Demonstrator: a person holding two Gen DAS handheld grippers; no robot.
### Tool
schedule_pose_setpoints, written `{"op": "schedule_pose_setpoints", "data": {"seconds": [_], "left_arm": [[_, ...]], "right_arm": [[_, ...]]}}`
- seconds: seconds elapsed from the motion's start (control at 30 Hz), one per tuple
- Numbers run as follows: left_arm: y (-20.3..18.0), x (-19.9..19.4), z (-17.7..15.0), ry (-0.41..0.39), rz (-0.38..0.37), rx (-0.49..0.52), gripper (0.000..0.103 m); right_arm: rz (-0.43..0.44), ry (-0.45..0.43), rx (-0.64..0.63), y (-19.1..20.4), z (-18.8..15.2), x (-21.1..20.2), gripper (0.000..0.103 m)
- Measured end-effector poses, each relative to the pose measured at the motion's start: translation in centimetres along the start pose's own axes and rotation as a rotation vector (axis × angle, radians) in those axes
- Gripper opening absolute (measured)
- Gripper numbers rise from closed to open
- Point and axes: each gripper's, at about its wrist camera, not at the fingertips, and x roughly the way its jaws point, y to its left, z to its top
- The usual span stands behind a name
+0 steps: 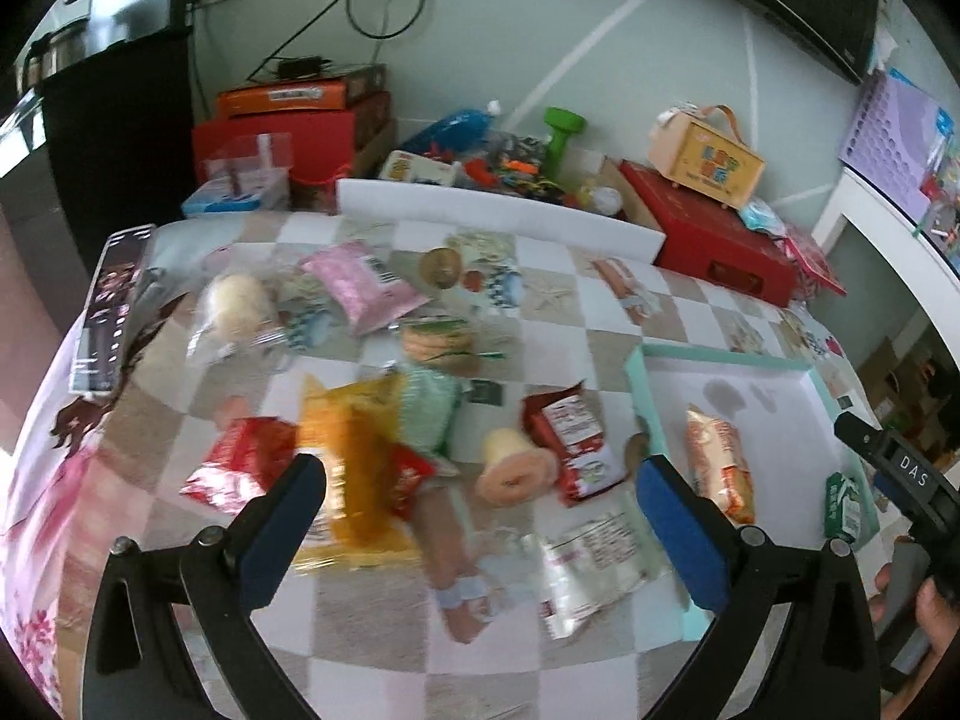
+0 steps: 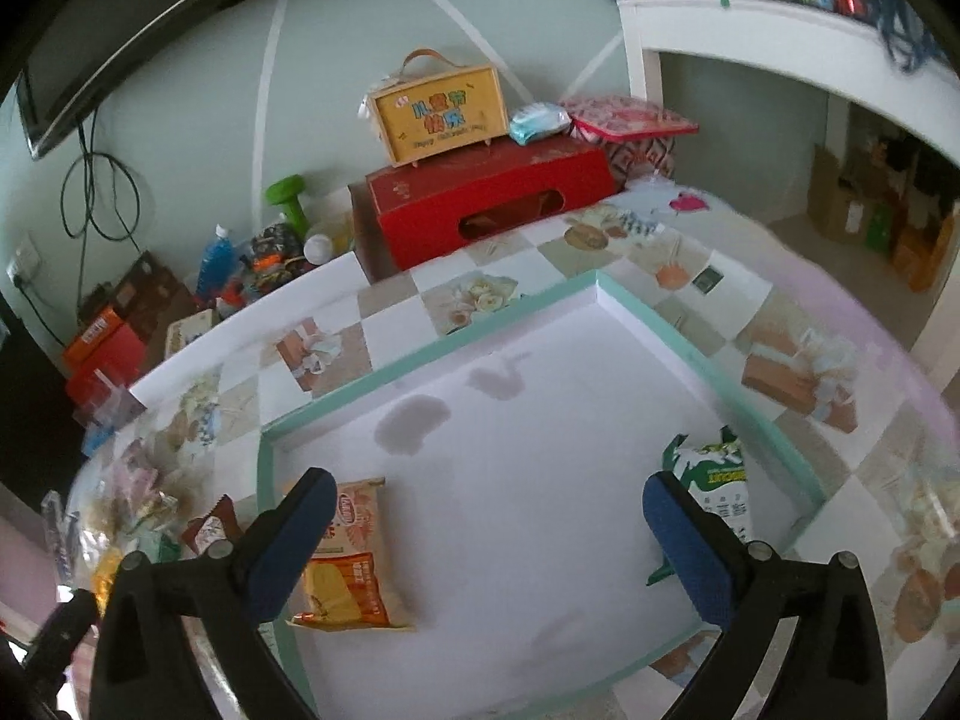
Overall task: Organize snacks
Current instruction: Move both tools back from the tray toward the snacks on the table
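Both grippers were spread wide with nothing in them. Left gripper [image 1: 480, 483] hung over the messy pile of snacks on the checkered tablecloth [image 1: 606, 312]: a yellow packet [image 1: 354, 456], a red-and-white packet [image 1: 573, 441], a sausage stick [image 1: 453, 564] and more. Right gripper [image 2: 489, 507] sat above the white tray [image 2: 426, 339] with the mint rim, where an orange snack bag [image 2: 351, 558] and a green-and-white pouch [image 2: 717, 483] were already lying, well apart.

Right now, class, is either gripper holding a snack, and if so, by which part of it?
Nothing is held. The left gripper stands open above the loose snacks, and the right gripper stands open above the tray, with nothing between the pads.
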Motion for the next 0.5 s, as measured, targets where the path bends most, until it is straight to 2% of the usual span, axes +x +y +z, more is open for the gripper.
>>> {"op": "schedule_pose_setpoints", "data": {"seconds": [0.3, 0.5], "left_arm": [[3.7, -2.0, -0.1, -0.005, 0.124, 0.004, 0.103], [6.7, -3.2, -0.1, -0.001, 0.155, -0.061, 0.103]], "right_arm": [[0.112, -0.031, -0.091, 4.1, -1.1, -1.6, 0.103], [0.293, 0.000, -0.187, 8.2, -3.0, -2.2, 0.103]]}}
